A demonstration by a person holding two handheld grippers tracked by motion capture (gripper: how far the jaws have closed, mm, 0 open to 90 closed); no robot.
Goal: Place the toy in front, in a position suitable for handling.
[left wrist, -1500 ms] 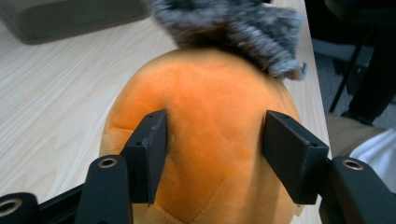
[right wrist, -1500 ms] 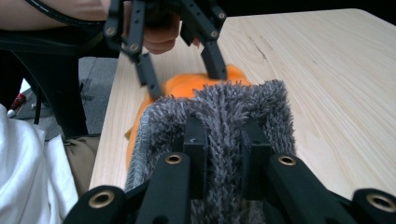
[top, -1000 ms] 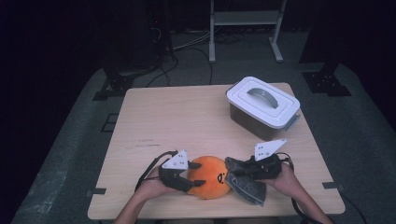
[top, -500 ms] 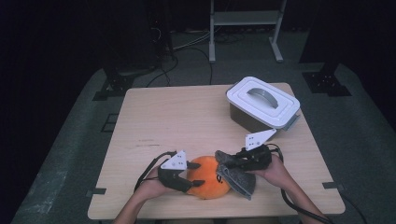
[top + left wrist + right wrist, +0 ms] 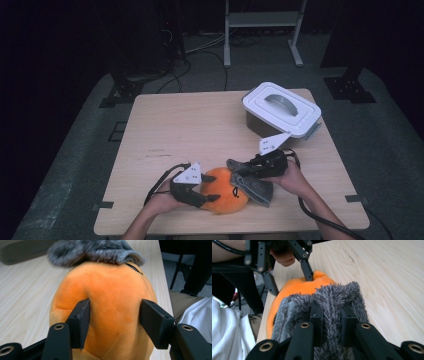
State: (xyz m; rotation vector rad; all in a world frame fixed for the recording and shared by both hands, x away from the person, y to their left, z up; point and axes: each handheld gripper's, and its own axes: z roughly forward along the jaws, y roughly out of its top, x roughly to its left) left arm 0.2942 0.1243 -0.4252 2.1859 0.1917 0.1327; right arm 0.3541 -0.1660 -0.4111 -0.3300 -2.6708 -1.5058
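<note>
Orange plush toy (image 5: 224, 191), near table edge: left gripper (image 5: 207, 196) pinches its body. Grey furry cloth (image 5: 254, 186) (draped over the toy's right side): right gripper (image 5: 331, 315) clamps a fold of it.

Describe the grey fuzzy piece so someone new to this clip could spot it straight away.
Start at the wooden table and go to its near edge, where both grippers meet at an orange plush toy. The grey furry cloth drapes against the toy's right side, pinched in the right gripper. It alone is shaggy and dark grey.
</note>
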